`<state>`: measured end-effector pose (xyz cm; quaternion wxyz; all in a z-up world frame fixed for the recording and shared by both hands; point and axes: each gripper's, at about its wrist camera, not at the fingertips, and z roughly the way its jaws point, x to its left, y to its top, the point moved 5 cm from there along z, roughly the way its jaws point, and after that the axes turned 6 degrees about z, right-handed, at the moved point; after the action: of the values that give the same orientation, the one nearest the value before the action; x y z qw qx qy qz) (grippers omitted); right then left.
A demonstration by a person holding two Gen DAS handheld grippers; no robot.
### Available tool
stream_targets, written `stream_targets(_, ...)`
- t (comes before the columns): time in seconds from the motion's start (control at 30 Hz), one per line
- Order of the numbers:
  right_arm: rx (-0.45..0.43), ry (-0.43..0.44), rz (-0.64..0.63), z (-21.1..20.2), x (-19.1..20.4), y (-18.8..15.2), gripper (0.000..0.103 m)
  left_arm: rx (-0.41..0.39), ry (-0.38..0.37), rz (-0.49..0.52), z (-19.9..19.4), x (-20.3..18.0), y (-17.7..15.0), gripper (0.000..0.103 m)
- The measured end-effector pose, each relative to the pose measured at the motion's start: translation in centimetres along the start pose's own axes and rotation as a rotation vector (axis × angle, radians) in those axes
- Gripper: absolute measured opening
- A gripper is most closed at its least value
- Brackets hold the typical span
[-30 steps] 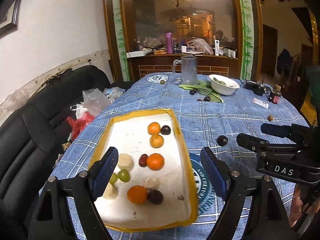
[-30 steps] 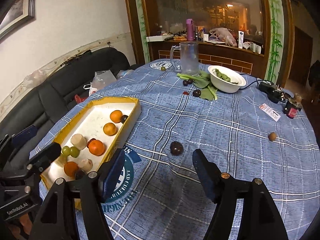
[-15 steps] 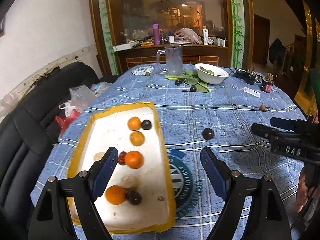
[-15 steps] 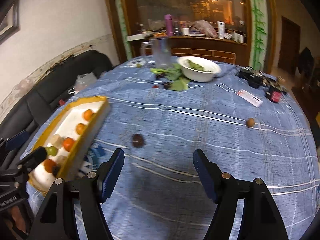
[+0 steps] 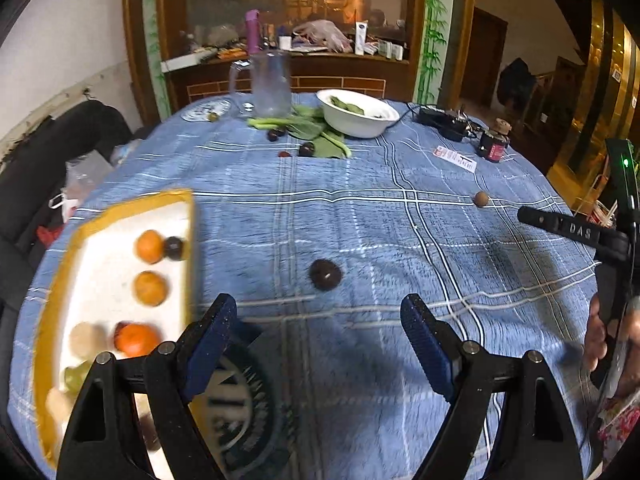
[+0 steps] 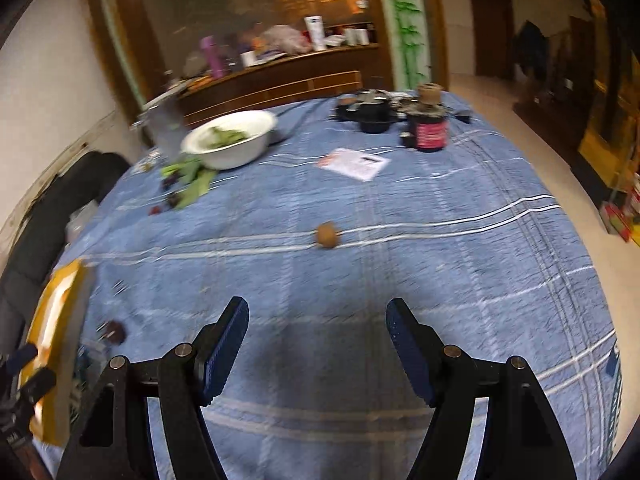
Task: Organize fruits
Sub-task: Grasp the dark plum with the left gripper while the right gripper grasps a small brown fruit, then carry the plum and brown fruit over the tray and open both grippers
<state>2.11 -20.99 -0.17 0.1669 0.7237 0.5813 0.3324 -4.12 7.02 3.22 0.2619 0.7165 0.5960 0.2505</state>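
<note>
Holding oranges (image 5: 150,246): yellow tray (image 5: 120,210).

Dim warm indoor light; motion blur, worst right view; fisheye-bent, dark corners.

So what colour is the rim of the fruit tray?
Yellow-orange; the tray rim shows best in the left wrist view.

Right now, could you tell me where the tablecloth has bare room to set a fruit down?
Bare cloth lies between the dark fruit and brown fruit, and right of the yellow tray. It is crowded around the white bowl and greens.
</note>
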Motion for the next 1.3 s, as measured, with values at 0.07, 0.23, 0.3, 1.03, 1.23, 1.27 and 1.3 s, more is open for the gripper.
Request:
stream_targets(0.07,0.007,-0.023,0.011,1.4,-0.9,1.1,0.075,0.022,0.005,-0.014,1.6,0.1,0.4,0.083)
stream_targets(0.23,0.026,-0.056,-0.021,4.6,-0.4,2.7,0.075,0.067,-0.05,-0.104,5.1,1.3,0.5,0.083)
stream_targets(0.3,0.035,-0.066,-0.043,6.1,0.3,3.0,0.074,0.065,-0.047,-0.106,5.8,1.3,0.5,0.082)
stream_targets(1.03,0.051,-0.019,-0.099,5.3,2.6,1.9,0.023,-0.02,-0.095,-0.09,3.3,1.6,0.8,0.023)
stream_targets(1.23,0.037,0.081,-0.127,1.0,6.1,0.0,0.023,-0.086,-0.105,-0.153,-1.9,4.9,-0.3,0.023)
stream_targets(1.27,0.036,0.106,-0.145,0.2,7.5,-0.5,0.023,-0.09,-0.098,-0.162,-2.3,5.5,-0.5,0.023)
stream_targets(1.3,0.036,0.123,-0.158,-0.3,8.7,-1.0,0.023,-0.094,-0.087,-0.175,-2.9,6.4,-0.9,0.023)
